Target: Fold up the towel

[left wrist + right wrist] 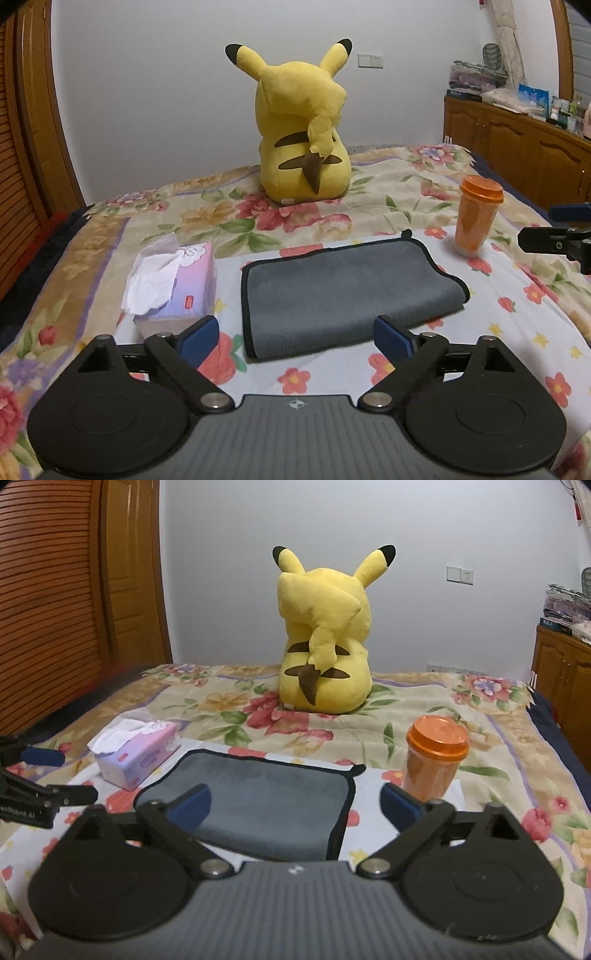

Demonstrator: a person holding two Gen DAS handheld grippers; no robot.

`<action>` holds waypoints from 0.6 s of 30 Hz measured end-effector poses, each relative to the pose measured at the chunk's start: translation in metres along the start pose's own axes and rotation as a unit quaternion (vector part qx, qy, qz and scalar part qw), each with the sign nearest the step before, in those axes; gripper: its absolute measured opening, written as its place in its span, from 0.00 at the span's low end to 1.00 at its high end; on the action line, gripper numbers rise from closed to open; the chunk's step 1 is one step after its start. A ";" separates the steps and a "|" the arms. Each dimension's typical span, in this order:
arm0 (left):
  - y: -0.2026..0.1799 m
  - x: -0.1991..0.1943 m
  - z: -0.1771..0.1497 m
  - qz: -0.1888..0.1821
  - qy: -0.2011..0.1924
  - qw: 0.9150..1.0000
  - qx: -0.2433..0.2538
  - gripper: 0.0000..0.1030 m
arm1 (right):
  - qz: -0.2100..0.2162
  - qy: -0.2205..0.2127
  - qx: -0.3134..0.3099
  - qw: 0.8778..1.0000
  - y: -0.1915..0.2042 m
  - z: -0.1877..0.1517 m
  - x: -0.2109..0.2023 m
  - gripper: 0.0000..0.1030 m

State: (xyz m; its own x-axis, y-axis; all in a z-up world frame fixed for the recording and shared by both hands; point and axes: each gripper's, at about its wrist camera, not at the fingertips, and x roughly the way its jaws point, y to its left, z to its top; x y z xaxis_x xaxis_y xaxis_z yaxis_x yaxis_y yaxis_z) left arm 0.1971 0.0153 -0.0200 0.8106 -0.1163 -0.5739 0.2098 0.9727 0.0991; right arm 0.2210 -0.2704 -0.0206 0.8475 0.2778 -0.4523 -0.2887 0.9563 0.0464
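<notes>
A grey towel (343,291) with black trim lies folded flat on the floral bedspread, and it also shows in the right wrist view (258,805). My left gripper (295,338) is open and empty, hovering just before the towel's near edge. My right gripper (295,805) is open and empty, above the towel's near right part. The right gripper shows at the right edge of the left wrist view (554,229). The left gripper shows at the left edge of the right wrist view (48,771).
A pink tissue box (173,284) sits left of the towel. An orange lidded cup (476,218) stands at its far right corner. A yellow Pikachu plush (303,136) sits farther back. A wooden cabinet (524,147) stands right of the bed.
</notes>
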 end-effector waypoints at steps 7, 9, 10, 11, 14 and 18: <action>-0.005 -0.020 -0.006 -0.003 -0.010 1.000 -0.006 1.00 | -0.002 0.007 0.008 1.000 0.005 -0.008 -0.016 1.00; -0.007 -0.026 -0.007 -0.006 -0.007 1.000 -0.007 1.00 | -0.006 0.006 0.008 1.000 0.007 -0.009 -0.023 1.00; -0.007 -0.029 -0.008 -0.009 -0.005 1.000 -0.008 1.00 | -0.006 0.006 0.009 1.000 0.008 -0.010 -0.026 1.00; -0.008 -0.033 -0.008 -0.011 -0.004 1.000 -0.008 1.00 | -0.006 0.004 0.011 1.000 0.008 -0.011 -0.029 1.00; -0.011 -0.044 -0.011 -0.011 -0.002 1.000 -0.003 1.00 | -0.006 -0.001 0.014 1.000 0.010 -0.011 -0.040 1.00; -0.015 -0.059 -0.015 -0.003 -0.004 1.000 -0.003 1.00 | -0.006 -0.005 0.015 1.000 0.014 -0.013 -0.053 1.00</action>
State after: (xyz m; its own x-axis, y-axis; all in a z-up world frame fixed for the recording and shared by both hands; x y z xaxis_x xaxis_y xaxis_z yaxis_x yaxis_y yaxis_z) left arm 0.1379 0.0105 -0.0004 0.8143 -0.1234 -0.5672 0.2113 0.9731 0.0916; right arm 0.1660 -0.2732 -0.0077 0.8555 0.2666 -0.4438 -0.2646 0.9620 0.0677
